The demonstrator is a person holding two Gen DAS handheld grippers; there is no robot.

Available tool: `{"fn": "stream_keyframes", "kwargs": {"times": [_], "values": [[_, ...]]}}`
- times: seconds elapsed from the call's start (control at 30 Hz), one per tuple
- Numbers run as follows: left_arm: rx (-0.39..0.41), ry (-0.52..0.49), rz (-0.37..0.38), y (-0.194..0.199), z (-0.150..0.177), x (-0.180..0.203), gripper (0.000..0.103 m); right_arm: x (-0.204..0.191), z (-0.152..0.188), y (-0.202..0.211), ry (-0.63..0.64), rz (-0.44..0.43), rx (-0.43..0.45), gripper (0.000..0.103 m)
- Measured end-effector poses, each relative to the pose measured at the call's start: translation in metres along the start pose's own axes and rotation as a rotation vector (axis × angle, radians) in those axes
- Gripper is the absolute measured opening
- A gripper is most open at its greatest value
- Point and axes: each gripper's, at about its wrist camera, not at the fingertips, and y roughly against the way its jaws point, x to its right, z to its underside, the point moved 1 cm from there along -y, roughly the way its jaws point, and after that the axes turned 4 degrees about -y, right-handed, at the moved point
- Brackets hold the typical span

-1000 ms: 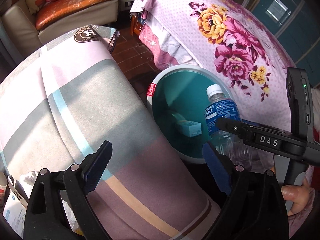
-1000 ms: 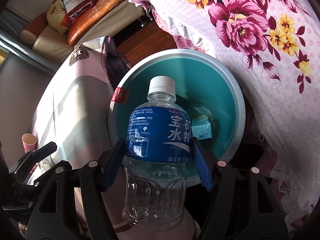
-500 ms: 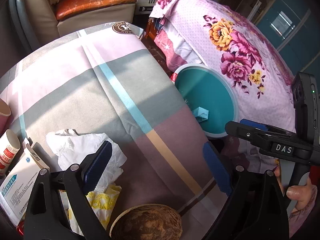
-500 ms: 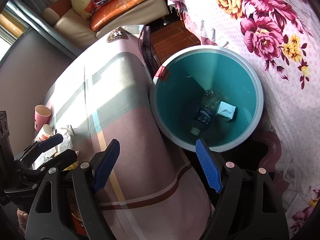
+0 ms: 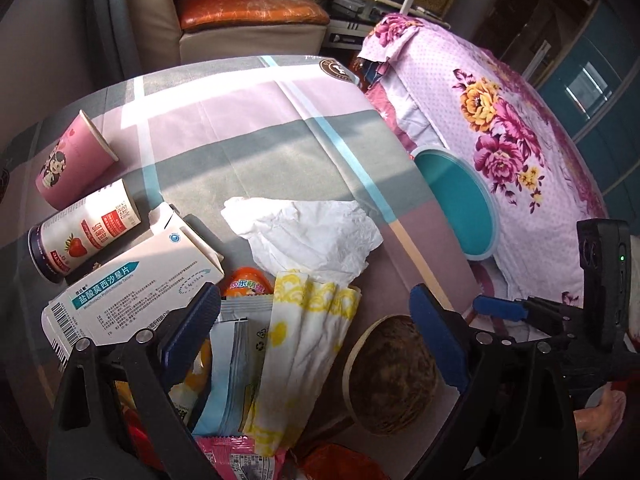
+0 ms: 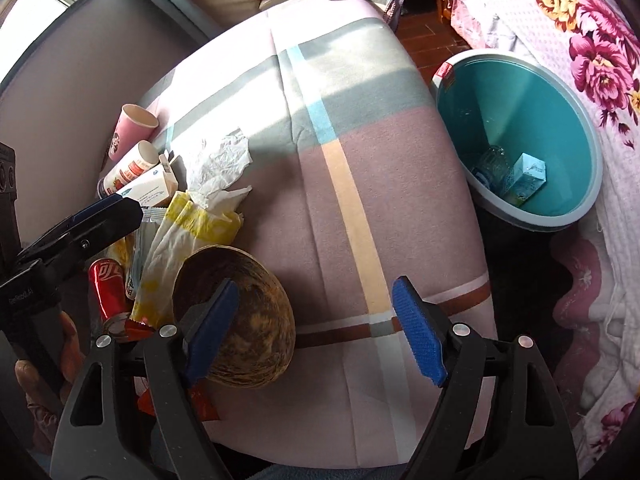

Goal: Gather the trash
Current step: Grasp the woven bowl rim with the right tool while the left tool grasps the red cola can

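A teal bin (image 6: 520,132) stands on the floor right of the table; a clear bottle (image 6: 490,168) and a small box (image 6: 528,176) lie inside. It also shows in the left wrist view (image 5: 460,200). Trash is piled on the table: white tissue (image 5: 308,236), yellow-patterned wrapper (image 5: 304,344), medicine box (image 5: 132,292), yogurt tube (image 5: 84,232), pink cup (image 5: 72,160), coconut shell (image 5: 392,384), red can (image 6: 108,284). My left gripper (image 5: 316,340) is open over the wrappers. My right gripper (image 6: 316,328) is open and empty, beside the coconut shell (image 6: 240,320).
The table wears a pink, grey and blue checked cloth (image 5: 248,132). A floral pink bedspread (image 5: 520,128) lies right of the bin. A sofa with an orange cushion (image 5: 248,8) stands behind the table.
The right gripper opened and dropped the bottle into the bin, then drew back over the table. The left gripper swung left from the bin to above the trash pile.
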Motion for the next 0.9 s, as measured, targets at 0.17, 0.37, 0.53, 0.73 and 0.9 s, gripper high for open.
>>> {"fn": "stream_keyframes", "kwargs": {"times": [0.17,0.37,0.53,0.73,0.9], "values": [[-0.002,0.046,-0.022,0.013,0.020,-0.022,0.095,-0.014,0.015,-0.014,0.015,-0.002,-0.019,0.075],[0.008,0.103,-0.081,0.027,0.048,-0.043,0.095,-0.029,0.029,-0.024,0.061,0.012,0.000,0.066],[0.027,0.159,-0.146,0.038,0.071,-0.064,0.095,-0.043,0.037,-0.034,0.106,0.014,0.011,0.053],[0.067,0.272,-0.230,0.057,0.094,-0.097,0.095,-0.049,0.041,-0.038,0.129,0.041,0.044,0.011],[0.094,0.341,-0.240,0.072,0.105,-0.115,0.095,-0.060,0.040,-0.036,0.182,0.100,0.071,0.010]]}}
